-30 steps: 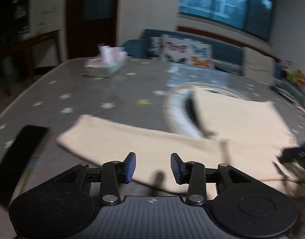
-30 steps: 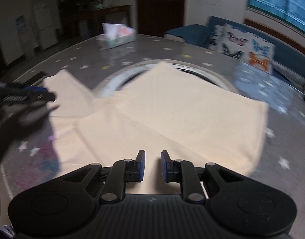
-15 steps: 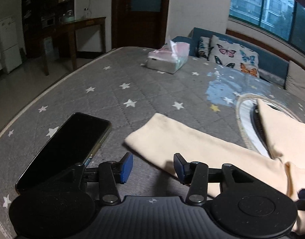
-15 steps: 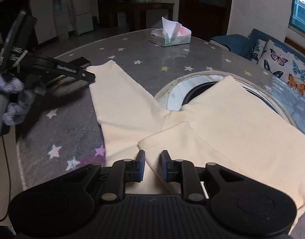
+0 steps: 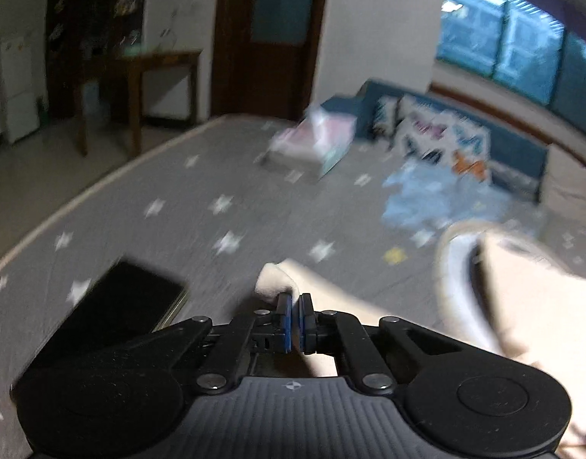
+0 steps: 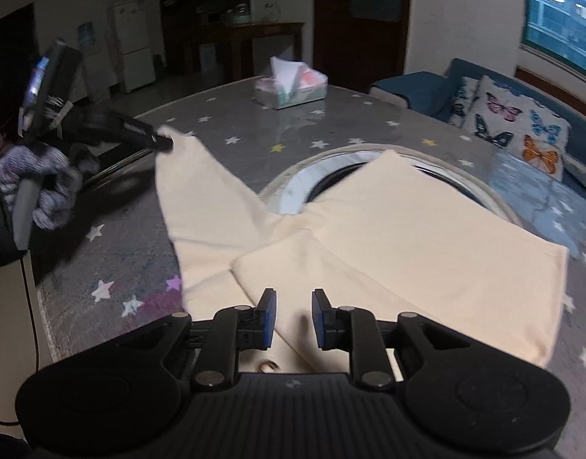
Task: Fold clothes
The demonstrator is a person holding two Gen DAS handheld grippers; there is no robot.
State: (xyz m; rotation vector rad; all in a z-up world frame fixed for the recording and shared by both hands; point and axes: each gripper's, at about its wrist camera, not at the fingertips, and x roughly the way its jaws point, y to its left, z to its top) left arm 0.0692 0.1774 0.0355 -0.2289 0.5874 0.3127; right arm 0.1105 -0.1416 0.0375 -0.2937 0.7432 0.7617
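Flanking cream garment (image 6: 407,237): phone (image 5: 113,317), tissue box (image 6: 291,86); left fingers (image 5: 283,315) clamped on sleeve, right fingers (image 6: 268,315) apart.

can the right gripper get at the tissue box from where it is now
Probably not without moving well forward. The right gripper hangs open over the near edge of the cream garment, while the tissue box sits across the table. Nothing tall blocks the path.

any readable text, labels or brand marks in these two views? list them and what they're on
None can be read.
White lettering along the left hand-held gripper body, seen in the right wrist view: too blurred to read.
Printed tissue box: pattern only, no legible words.
Left wrist view: motion-blurred throughout, nothing legible.
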